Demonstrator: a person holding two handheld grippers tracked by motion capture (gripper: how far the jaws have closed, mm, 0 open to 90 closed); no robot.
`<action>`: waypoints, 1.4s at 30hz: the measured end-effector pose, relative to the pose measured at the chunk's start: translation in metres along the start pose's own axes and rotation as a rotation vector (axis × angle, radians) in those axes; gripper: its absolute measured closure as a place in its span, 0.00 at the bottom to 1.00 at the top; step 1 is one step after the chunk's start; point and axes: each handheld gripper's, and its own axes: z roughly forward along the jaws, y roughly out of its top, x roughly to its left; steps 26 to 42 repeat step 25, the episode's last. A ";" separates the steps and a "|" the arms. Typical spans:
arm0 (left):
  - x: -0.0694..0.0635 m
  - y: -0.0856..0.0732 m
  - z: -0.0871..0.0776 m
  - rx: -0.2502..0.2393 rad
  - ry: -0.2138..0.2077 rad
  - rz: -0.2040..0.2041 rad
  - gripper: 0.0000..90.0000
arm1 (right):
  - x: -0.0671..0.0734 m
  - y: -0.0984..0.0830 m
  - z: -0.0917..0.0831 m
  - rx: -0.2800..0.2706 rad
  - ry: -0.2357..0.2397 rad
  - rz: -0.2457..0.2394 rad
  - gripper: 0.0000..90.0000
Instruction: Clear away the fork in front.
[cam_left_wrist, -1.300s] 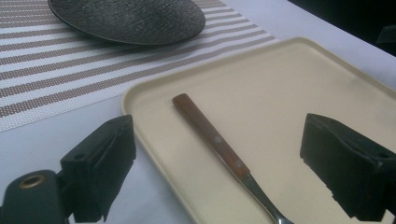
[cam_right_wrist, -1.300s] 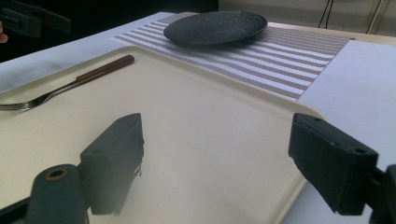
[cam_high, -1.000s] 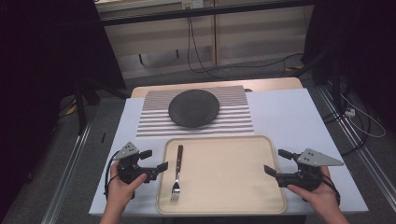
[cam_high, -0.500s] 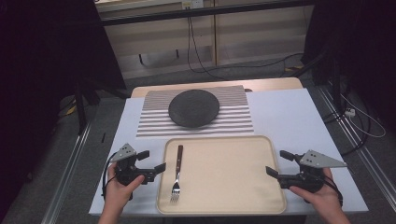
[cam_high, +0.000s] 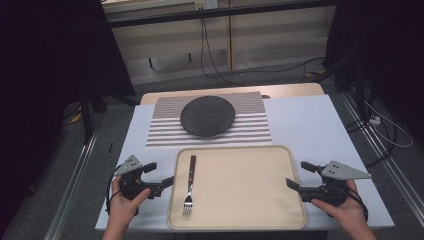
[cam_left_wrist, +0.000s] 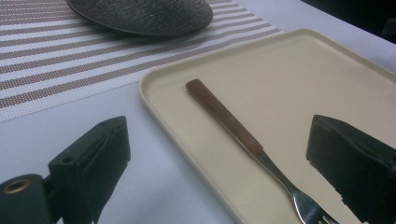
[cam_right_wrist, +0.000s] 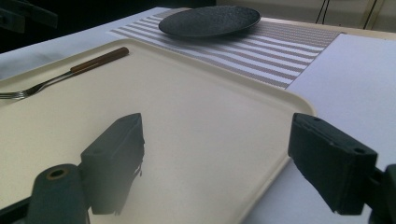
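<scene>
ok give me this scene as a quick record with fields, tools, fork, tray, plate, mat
left tool: open, at the tray's left edge, jaws either side of the edge, nothing held
right tool: open, at the tray's right edge, nothing held
fork: lies flat in the left part of the tray, brown handle toward the plate, tines toward the person
tray: beige, rectangular, on the near part of the table
plate: dark, round, on the mat
mat: striped, beyond the tray
table: white top
</scene>
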 end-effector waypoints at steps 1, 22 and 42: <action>0.000 0.000 -0.001 -0.003 -0.003 -0.002 0.07 | 0.000 0.000 0.000 -0.001 0.000 0.001 0.20; 0.002 -0.004 0.002 0.025 0.005 0.037 0.06 | -0.002 -0.001 -0.001 -0.003 -0.010 -0.002 0.20; 0.002 -0.005 0.003 0.032 0.008 0.040 0.05 | -0.002 -0.001 -0.001 0.001 -0.011 -0.006 0.20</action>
